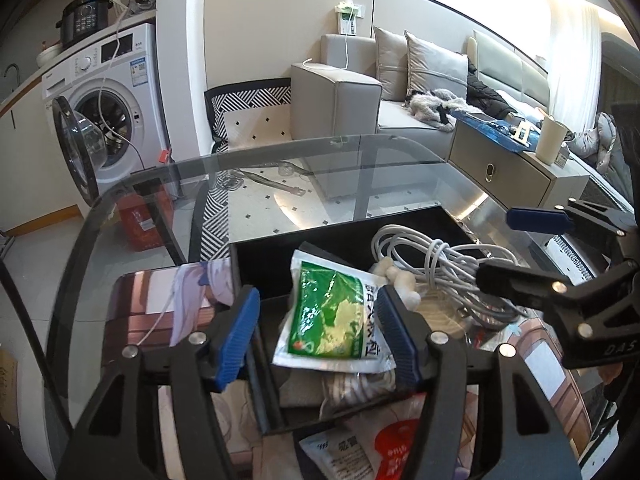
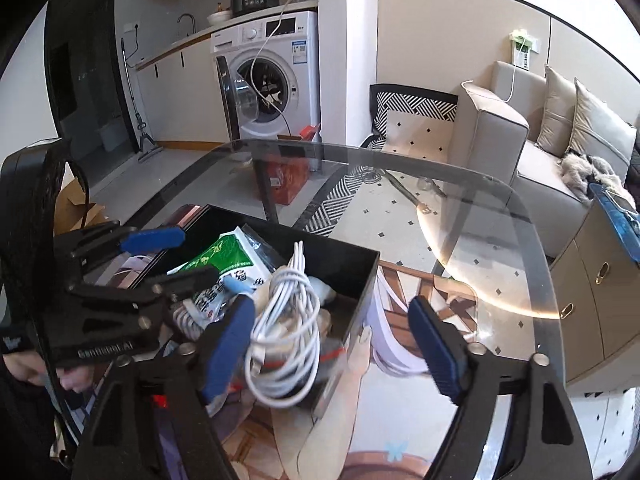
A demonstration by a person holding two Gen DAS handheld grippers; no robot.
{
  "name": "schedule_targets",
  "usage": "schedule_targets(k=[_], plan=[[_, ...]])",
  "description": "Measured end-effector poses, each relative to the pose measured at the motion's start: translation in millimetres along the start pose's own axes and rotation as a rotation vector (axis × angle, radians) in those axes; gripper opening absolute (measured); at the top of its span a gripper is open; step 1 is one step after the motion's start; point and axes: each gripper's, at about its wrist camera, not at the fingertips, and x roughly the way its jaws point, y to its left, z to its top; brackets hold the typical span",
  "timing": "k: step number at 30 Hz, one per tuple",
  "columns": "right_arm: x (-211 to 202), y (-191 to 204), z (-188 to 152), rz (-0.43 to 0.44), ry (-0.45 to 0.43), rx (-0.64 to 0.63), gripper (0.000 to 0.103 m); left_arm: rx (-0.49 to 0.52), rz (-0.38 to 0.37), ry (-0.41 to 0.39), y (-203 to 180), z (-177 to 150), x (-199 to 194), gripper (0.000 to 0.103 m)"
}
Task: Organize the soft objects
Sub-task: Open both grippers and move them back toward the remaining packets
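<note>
Jaws apart; green packet point(image 1: 334, 320) lengthwise upright.

Pretty clearly someone's small apartment, open-plan living room plus kitchenette. Upper left has a front-load washing machine point(image 1: 108, 108) with its door hanging open, tucked under a counter with a multicooker point(image 1: 84, 18) on top and a sink faucet point(image 2: 187, 20) nearby. On the right there's a grey sofa point(image 1: 400, 96) with cushions point(image 1: 436, 66), and a patterned rug point(image 1: 256, 120) shows through the glass tabletop point(image 1: 360, 168).

Two close wrist views, shared black box point(image 1: 400, 232) point(image 2: 340, 264)
</note>
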Motion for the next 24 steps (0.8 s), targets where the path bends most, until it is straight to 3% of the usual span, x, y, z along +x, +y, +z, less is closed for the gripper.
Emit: schedule_targets(k=[1,3,4,6,11,24], plan=[[-5,1,-3,0.002,-0.008,-0.003,0.087,-0.001,-0.004,-0.007,1,-2,-4,0.066],[-13,3,-7,0.005,-0.028,-0.008,0.093,-0.005,0.012,-0.025,3,-5,-14,0.094],[-15,4,-8,0.009,-0.035,-0.007,0.098,-0.007,0.018,-0.038,4,-7,-19,0.098],[-25,6,-13,0.024,-0.068,0.007,0.102,-0.008,0.008,-0.063,5,-11,-29,0.1],[-39,7,-26,0.05,-0.105,0.075,0.102,-0.017,0.012,-0.092,12,-24,-51,0.103],[-52,25,-62,0.074,-0.084,0.147,0.103,-0.047,0.044,-0.107,23,-58,-85,0.103]])
